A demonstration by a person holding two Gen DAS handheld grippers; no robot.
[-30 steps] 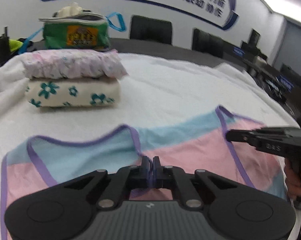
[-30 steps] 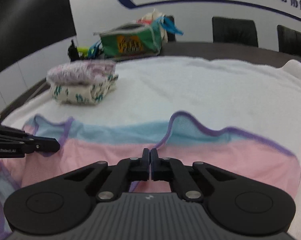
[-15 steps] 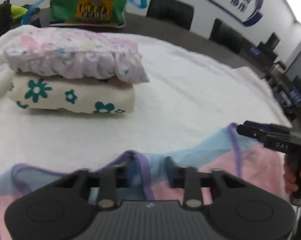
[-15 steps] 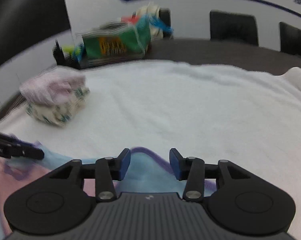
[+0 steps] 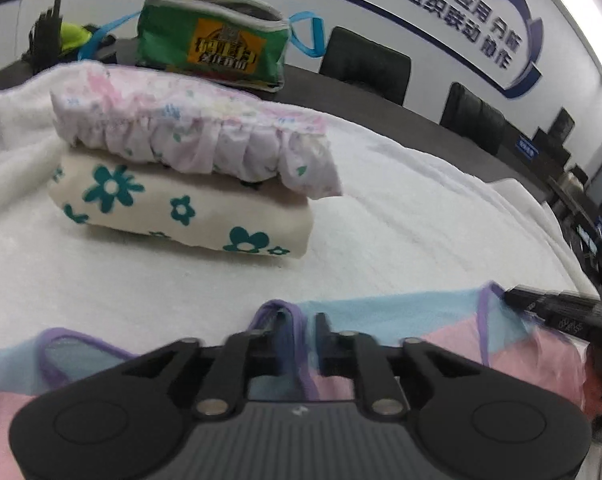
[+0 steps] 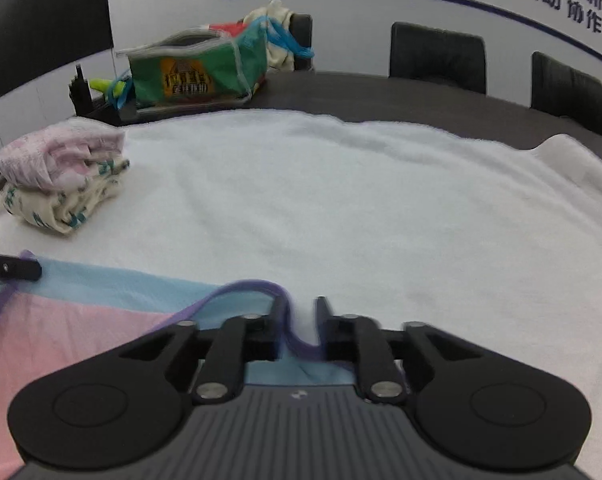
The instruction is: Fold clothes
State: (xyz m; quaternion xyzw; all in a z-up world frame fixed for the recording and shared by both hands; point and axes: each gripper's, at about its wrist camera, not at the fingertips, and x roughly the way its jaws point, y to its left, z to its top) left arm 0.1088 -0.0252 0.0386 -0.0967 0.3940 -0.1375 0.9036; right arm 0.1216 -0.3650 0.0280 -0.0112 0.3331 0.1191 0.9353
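The pink and blue garment (image 5: 441, 320) lies flat on the bench, directly under both grippers. It looks thin, light and limp. The left gripper (image 5: 297, 326) and right gripper (image 6: 301, 312) have jaws partly apart, purple hem (image 6: 253, 286) between, not pinched. The hem seems the best place to grip.

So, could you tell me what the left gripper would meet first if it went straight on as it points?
Probably the white towel just past the garment's purple edge; the left gripper points downward, right of the folded stack.
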